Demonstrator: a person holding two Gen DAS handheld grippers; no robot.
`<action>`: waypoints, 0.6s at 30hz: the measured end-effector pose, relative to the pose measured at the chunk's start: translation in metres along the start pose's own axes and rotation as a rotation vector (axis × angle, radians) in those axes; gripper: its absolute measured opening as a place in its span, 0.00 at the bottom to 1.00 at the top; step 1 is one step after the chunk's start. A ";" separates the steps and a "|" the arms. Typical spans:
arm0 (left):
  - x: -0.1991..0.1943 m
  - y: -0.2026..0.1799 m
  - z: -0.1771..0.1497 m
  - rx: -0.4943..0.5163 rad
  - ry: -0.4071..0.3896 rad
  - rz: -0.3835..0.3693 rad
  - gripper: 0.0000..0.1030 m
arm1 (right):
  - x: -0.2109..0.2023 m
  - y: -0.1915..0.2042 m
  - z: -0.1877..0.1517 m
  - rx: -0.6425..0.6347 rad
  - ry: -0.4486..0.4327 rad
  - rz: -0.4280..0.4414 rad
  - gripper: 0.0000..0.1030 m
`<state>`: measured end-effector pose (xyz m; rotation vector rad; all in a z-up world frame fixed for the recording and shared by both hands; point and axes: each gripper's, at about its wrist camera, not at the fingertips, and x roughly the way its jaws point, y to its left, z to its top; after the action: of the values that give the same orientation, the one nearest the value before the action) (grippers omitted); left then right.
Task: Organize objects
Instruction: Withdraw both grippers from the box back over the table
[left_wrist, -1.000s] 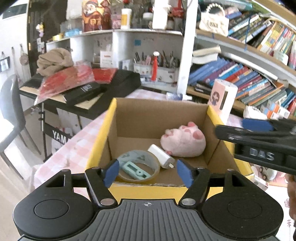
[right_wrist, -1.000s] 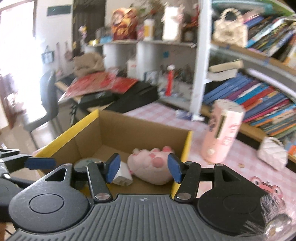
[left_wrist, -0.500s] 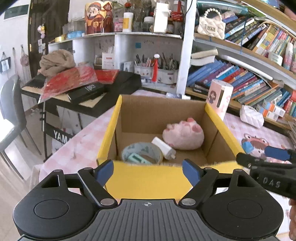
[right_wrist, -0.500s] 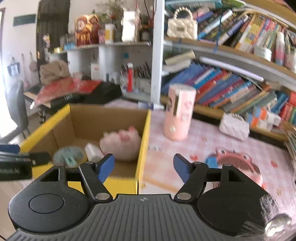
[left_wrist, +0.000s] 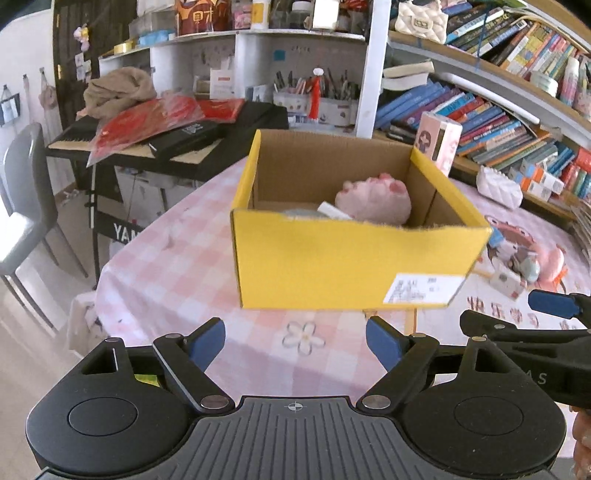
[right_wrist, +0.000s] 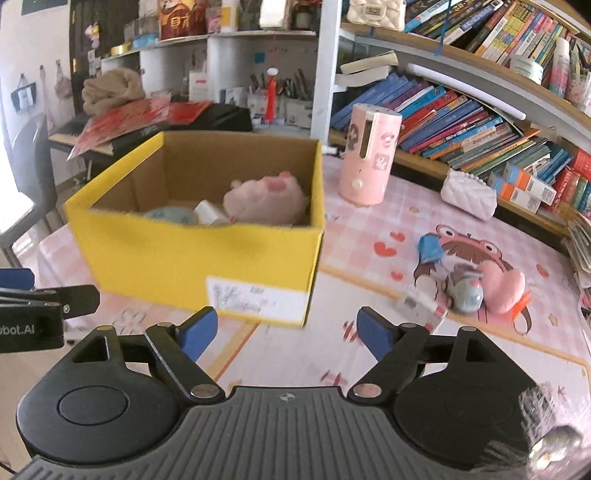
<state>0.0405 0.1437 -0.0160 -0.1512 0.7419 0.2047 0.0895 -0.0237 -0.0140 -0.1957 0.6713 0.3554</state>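
My box is corrugated cardboard, matt yellow outside, raw brown inside, with a torn, fuzzy near rim and a white paper label. A fuzzy pink plush lies within. The tablecloth looks smooth, slightly glossy.

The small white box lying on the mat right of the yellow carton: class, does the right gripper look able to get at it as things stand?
Probably yes. The right gripper is open with nothing between its fingers, and the small white box lies in the open on the mat, clear of the yellow carton; a toy car sits close beside it.
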 end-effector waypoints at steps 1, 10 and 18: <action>-0.002 0.000 -0.002 0.003 0.004 -0.001 0.83 | -0.003 0.003 -0.004 -0.001 0.005 0.000 0.80; -0.019 -0.001 -0.028 0.047 0.037 -0.025 0.84 | -0.027 0.011 -0.034 0.033 0.033 -0.025 0.81; -0.030 -0.014 -0.044 0.116 0.054 -0.081 0.84 | -0.050 0.008 -0.060 0.089 0.036 -0.070 0.81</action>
<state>-0.0066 0.1171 -0.0269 -0.0768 0.7974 0.0807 0.0159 -0.0463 -0.0282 -0.1408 0.7122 0.2549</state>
